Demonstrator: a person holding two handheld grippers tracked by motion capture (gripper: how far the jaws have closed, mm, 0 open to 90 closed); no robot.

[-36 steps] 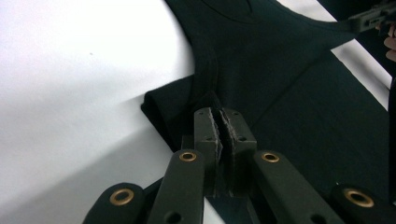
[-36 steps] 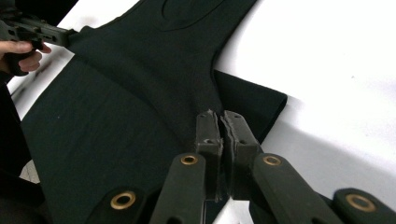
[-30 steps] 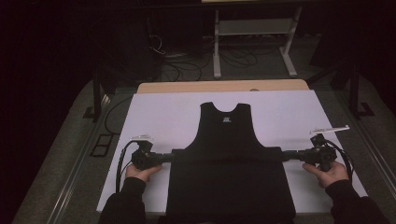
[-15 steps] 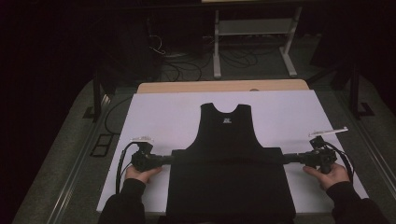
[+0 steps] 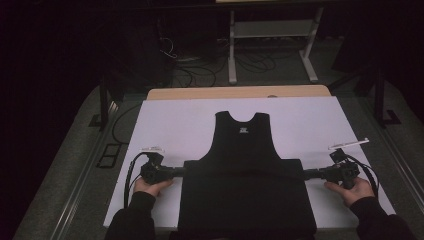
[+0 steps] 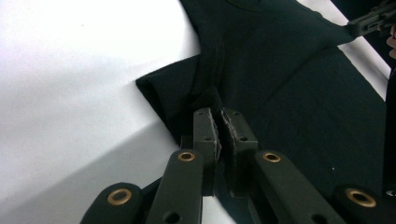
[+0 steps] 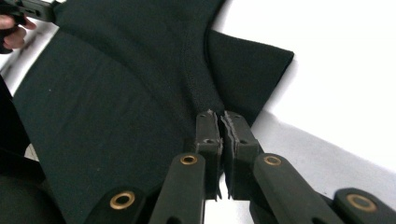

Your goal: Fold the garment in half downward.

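Black T-shirt (image 5: 245,185) lies on white tabletop (image 5: 175,125), left tool (image 6: 218,135) and right tool (image 7: 222,133) each clenching a sleeve fold, likely to fold it

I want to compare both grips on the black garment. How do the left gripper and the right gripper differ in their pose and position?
The left gripper holds the black garment at its left edge and points right; the right gripper holds the opposite edge and points left. The left gripper lies nearer the white sheet's left edge; the right one, nearer its right edge. Both are shut on fabric at about the same height.
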